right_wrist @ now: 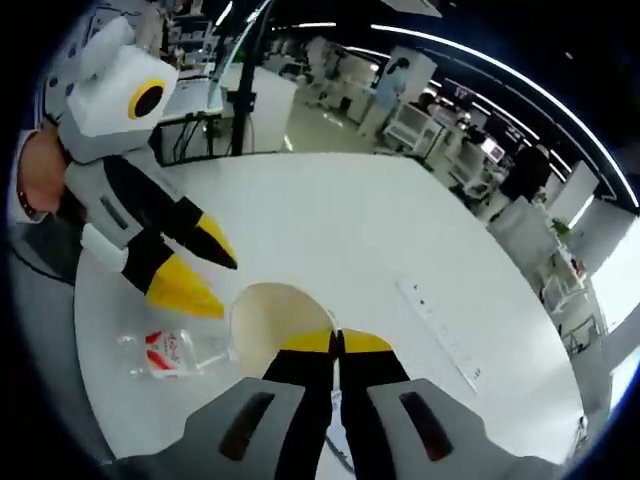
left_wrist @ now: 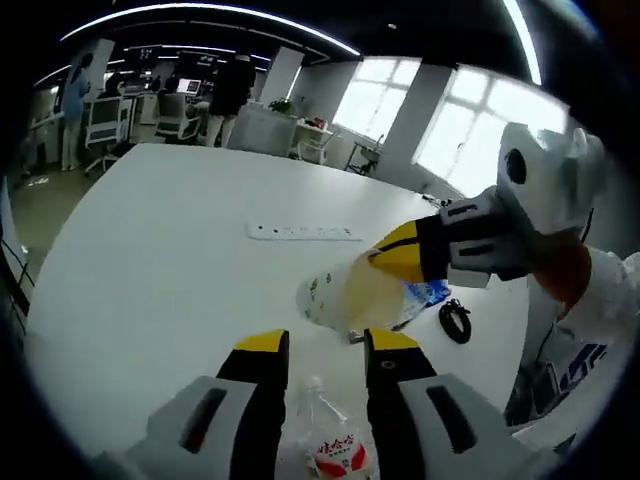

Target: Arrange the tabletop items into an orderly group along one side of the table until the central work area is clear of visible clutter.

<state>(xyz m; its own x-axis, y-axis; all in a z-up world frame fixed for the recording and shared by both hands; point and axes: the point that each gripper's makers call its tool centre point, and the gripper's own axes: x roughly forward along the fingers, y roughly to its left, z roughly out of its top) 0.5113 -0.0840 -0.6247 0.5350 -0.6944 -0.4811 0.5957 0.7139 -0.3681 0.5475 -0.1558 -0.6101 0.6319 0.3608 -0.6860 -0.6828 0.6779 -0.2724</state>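
On the white table, a clear plastic cup is seen lifted and tipped so that its round mouth faces the left gripper view; its rim is pinched by the closed yellow-tipped jaws of the right gripper, which enters that view from the right with a hand behind it. In the right gripper view the same cup appears as a pale round opening directly ahead of the right gripper, whose two jaws are pressed together over the near rim. Just beside the cup, a flat clear plastic packet with a red-and-white label lies on the table, below and between the jaws of the left gripper, which are held apart with nothing between them. In the right gripper view the packet lies to the left of the cup, with the left gripper hovering above it. Near the cup, a blue-and-white wrapper and a small black loop rest on the table. Well beyond the cup, a white power strip lies flat on the table.
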